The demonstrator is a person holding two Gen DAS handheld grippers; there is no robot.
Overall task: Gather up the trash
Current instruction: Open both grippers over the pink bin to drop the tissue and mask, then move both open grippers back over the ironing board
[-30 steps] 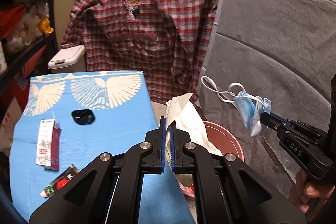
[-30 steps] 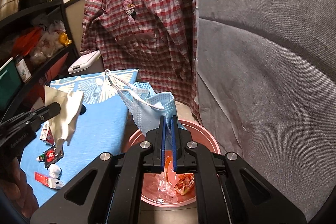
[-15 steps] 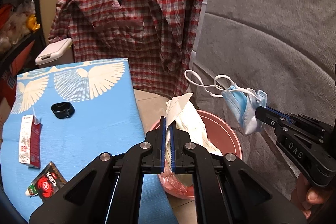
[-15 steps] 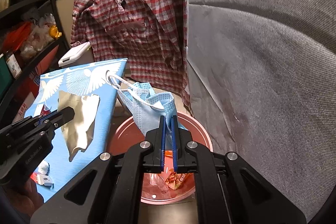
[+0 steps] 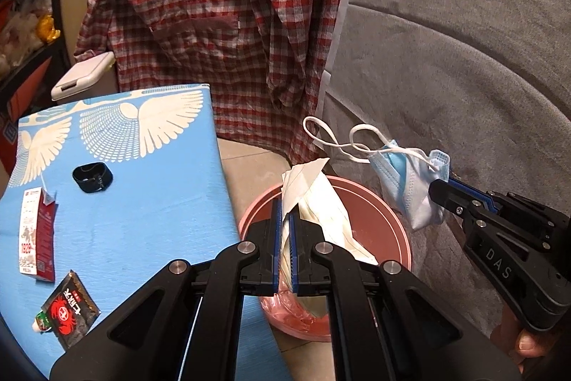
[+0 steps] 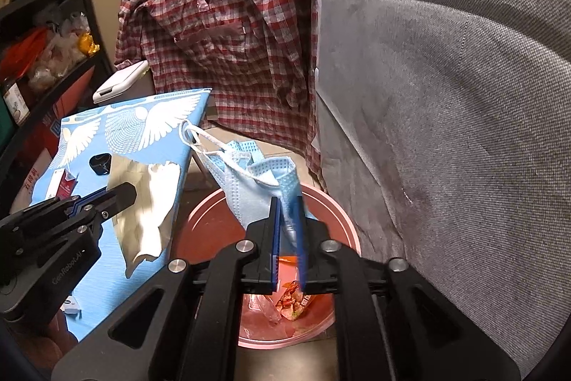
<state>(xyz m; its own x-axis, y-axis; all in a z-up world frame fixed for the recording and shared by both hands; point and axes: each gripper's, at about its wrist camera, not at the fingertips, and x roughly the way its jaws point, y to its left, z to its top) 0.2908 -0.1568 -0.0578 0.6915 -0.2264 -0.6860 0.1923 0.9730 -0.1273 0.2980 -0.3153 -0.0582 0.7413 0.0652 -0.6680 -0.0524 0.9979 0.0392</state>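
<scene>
Grey sofa (image 5: pixel 464 41) backing the scene, plaid shirt (image 5: pixel 221 24) hanging beside it. Blue mat (image 5: pixel 117 184) lying left of pink bin (image 6: pixel 342 220). Left gripper (image 5: pixel 284 234) pinching white paper (image 5: pixel 321 202) over bin. Right gripper (image 6: pixel 287 238) hovering above bin, its jaws opening, blue mask (image 6: pixel 257 188) hanging between them.

bin (image 5: pixel 399 220) – on floor, right of mat (image 5: pixel 125 202) | carton (image 5: pixel 37 238), sachet (image 5: pixel 69 309) – on mat | shirt (image 5: pixel 221 24) – behind
</scene>
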